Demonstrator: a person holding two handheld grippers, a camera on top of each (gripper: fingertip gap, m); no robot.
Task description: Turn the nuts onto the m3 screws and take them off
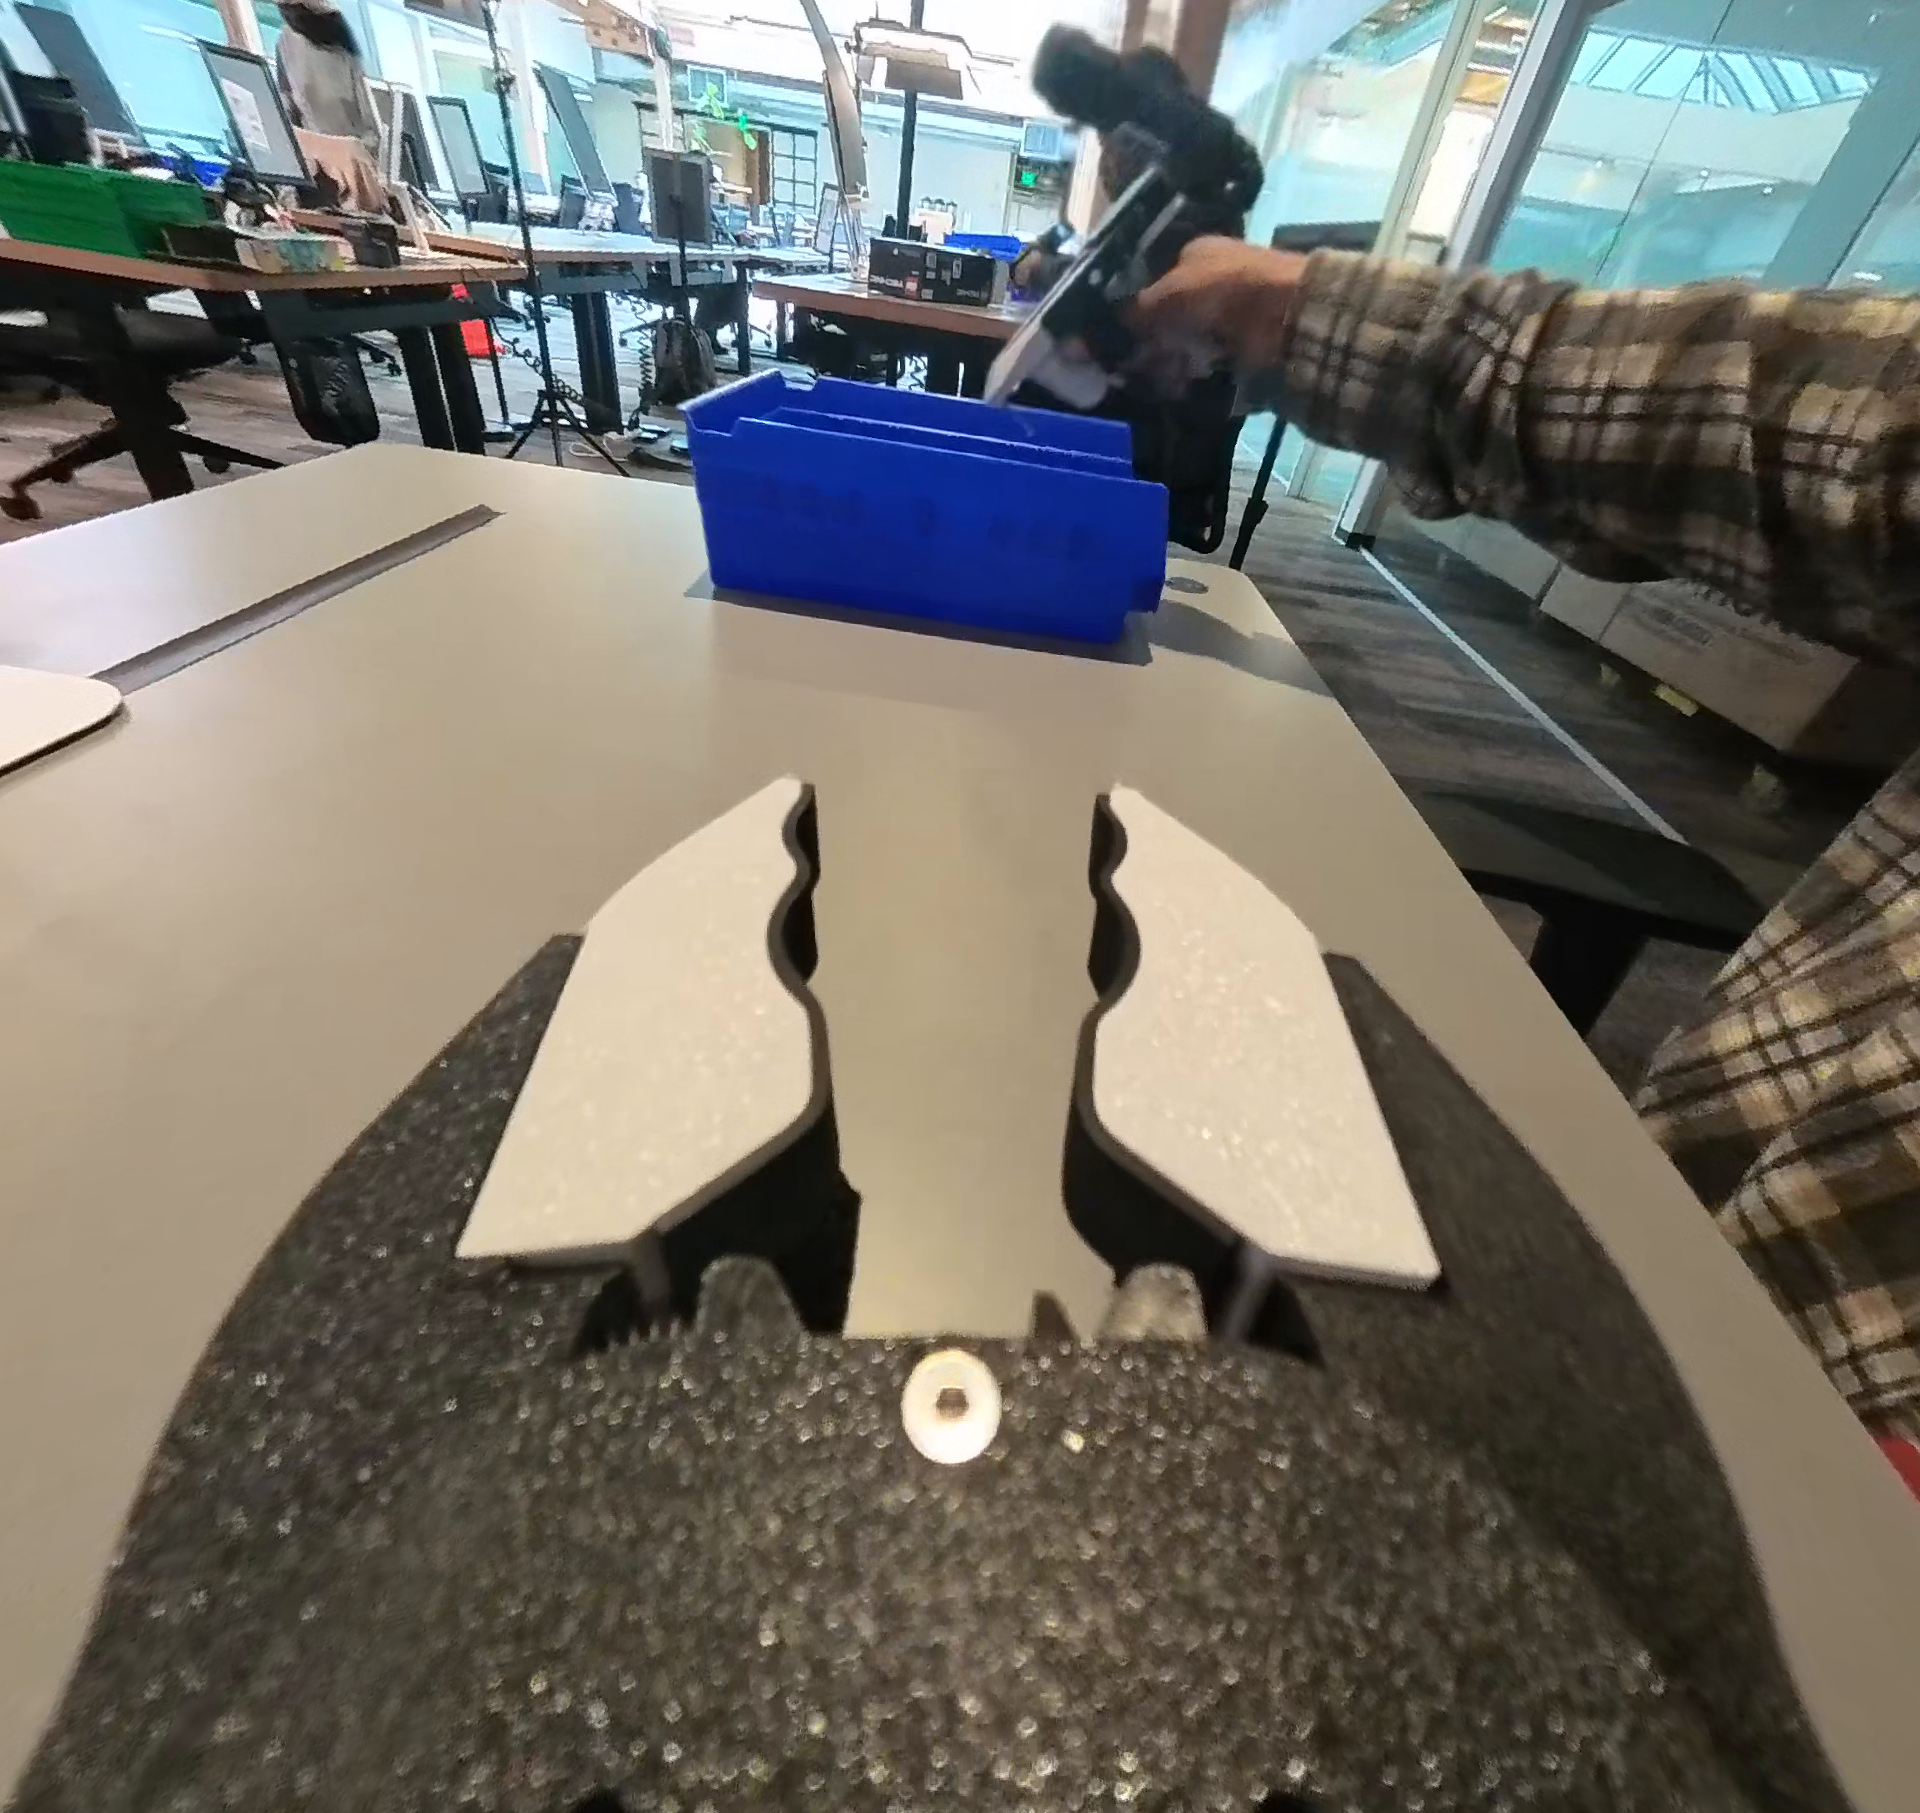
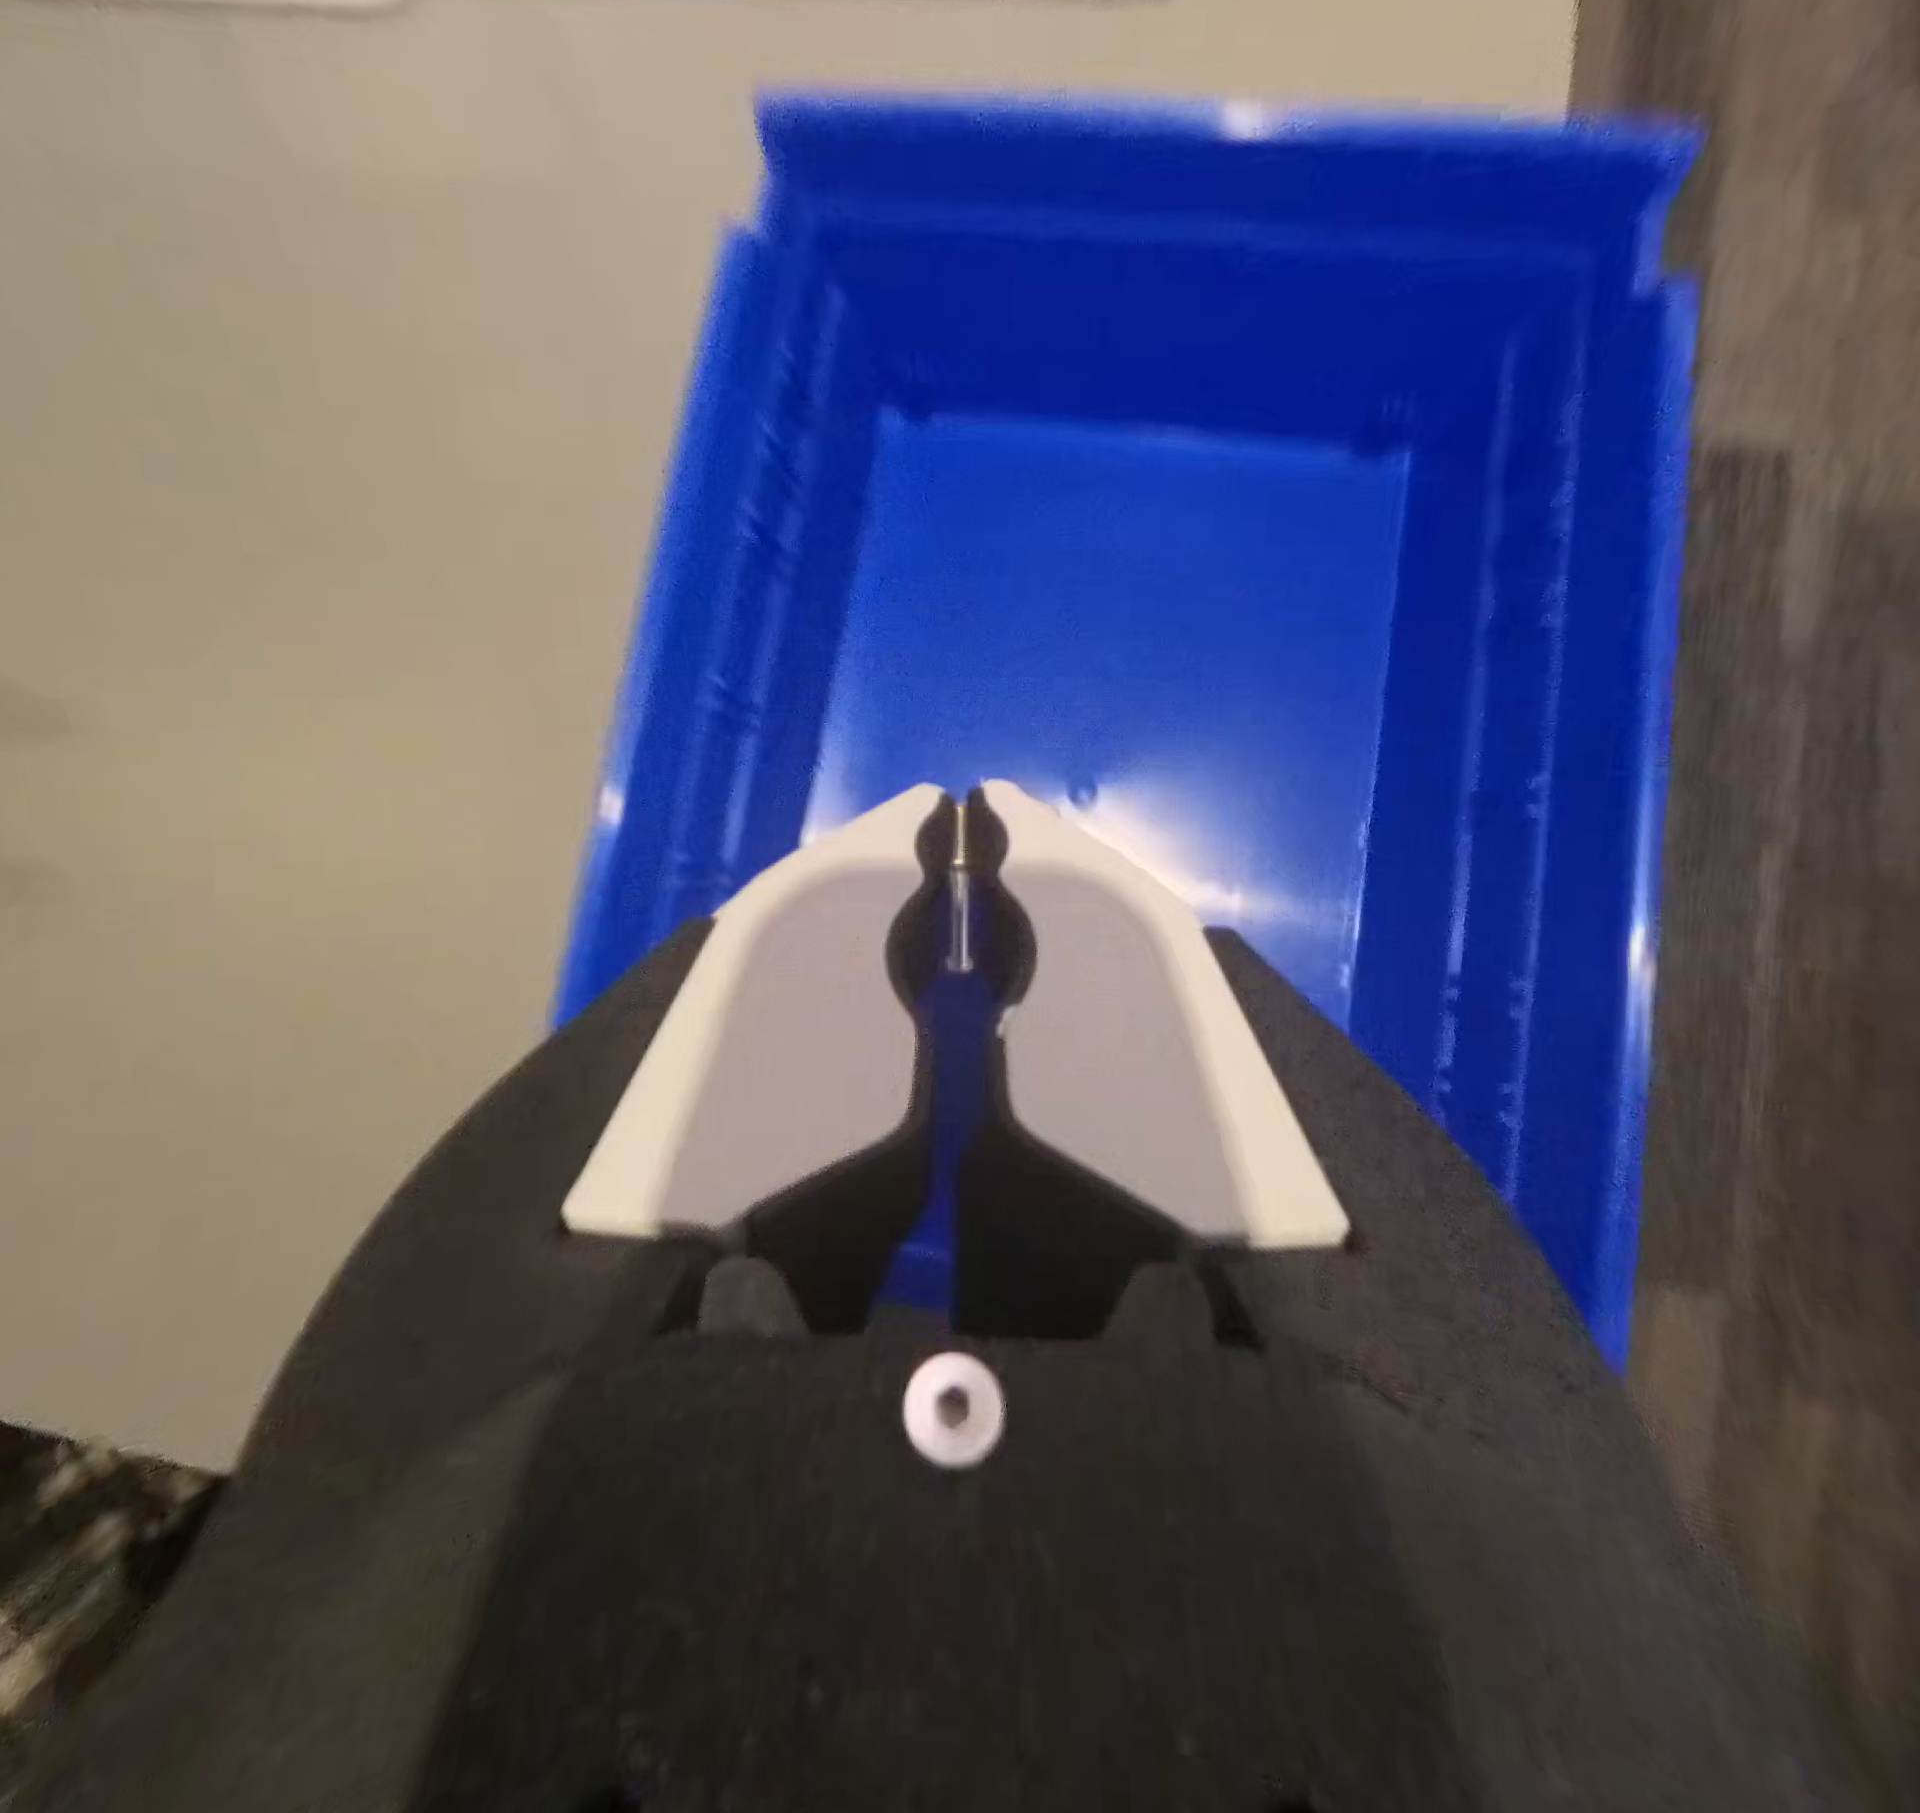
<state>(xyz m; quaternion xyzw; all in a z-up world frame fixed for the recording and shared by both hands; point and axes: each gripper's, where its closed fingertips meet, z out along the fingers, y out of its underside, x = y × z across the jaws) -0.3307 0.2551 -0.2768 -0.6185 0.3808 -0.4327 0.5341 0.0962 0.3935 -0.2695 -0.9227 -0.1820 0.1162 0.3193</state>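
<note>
Fingers of my right gripper (image 2: 966, 795) pinch a thin screw (image 2: 958, 880) over the blue bin (image 2: 1496, 724), bare floor toward 12 o'clock. Left gripper (image 1: 954, 807) spread wide, holding nothing, low over the grey table (image 1: 364, 828); table edge at 3 o'clock.

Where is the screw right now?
In the right wrist view, the screw is pinched between the right claw's fingertips, above the blue bin.
</note>
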